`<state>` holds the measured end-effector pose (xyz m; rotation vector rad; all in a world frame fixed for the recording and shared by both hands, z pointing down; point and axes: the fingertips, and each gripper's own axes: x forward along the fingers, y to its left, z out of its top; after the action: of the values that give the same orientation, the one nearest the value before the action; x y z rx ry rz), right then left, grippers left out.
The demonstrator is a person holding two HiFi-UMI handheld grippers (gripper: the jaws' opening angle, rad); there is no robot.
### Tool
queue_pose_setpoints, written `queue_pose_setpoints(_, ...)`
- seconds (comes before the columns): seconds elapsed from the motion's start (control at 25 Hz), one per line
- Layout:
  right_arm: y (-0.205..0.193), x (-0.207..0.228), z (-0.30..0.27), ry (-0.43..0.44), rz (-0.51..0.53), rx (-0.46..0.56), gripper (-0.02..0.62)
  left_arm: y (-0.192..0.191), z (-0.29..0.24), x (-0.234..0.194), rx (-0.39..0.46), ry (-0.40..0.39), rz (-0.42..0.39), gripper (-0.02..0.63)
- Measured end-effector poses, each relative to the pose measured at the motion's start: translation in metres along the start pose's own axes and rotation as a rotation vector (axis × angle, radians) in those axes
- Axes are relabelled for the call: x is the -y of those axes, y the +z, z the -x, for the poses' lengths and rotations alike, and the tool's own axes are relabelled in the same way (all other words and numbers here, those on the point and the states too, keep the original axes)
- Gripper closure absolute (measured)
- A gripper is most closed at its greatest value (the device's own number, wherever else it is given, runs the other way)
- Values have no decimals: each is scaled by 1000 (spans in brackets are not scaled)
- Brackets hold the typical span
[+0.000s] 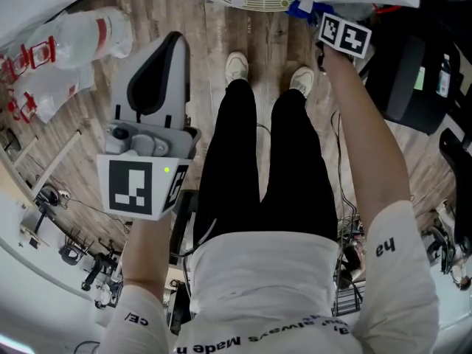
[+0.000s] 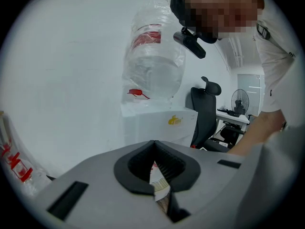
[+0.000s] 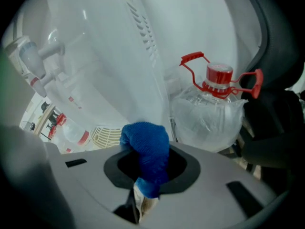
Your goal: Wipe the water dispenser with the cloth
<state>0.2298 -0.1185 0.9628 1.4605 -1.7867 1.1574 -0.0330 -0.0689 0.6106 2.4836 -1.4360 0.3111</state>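
The left gripper [image 2: 154, 144] is close to the person's body. Its jaws are shut tight together with nothing between them. It points at a white wall and a water bottle in a plastic bag [image 2: 155, 56], not at the job.

The right gripper [image 1: 313, 17] is farther out, at the end of a stretched arm, past the person's shoes [image 1: 236, 66]. Its jaws are closed on the blue cloth [image 3: 145, 151]. The cloth is bunched up and sticks out in front of the jaws like a little ball.

The water dispenser [image 3: 119, 56] is right in front of that cloth. Its tall white body fills most of the right gripper view and stands upright. Its taps [image 3: 33, 63] are up and to the left of the cloth, and the round drip grille [image 3: 106, 135] is low on the left. I cannot tell if the cloth touches the white side yet.

So the right hand is the near one, and I think it only needs to push forward and rub up and down.

A big bottle with a red cap [image 3: 217, 75] sits in a bag to the right.
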Motion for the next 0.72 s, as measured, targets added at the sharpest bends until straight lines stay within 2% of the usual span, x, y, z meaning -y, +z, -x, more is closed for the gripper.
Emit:
queue_pose_setpoints(0.12,-3,-12,23,13,-35,37,517,-1,1,-4,0,9,13,588)
queue_pose_setpoints(0.24,0,-31,62,21,-23,100,517,0,0,-5,3,16,27,588)
queue_pose_setpoints(0.36,3,-63,109,67,-8,170,517,4,-2,0,9,9,33,588)
queue_pose_setpoints(0.48,12,-114,152,176,12,231,517,9,-4,-1,23,13,43,588)
queue_pose_setpoints(0.72,24,-232,208,439,-44,290,517,18,4,-21,43,36,54,588)
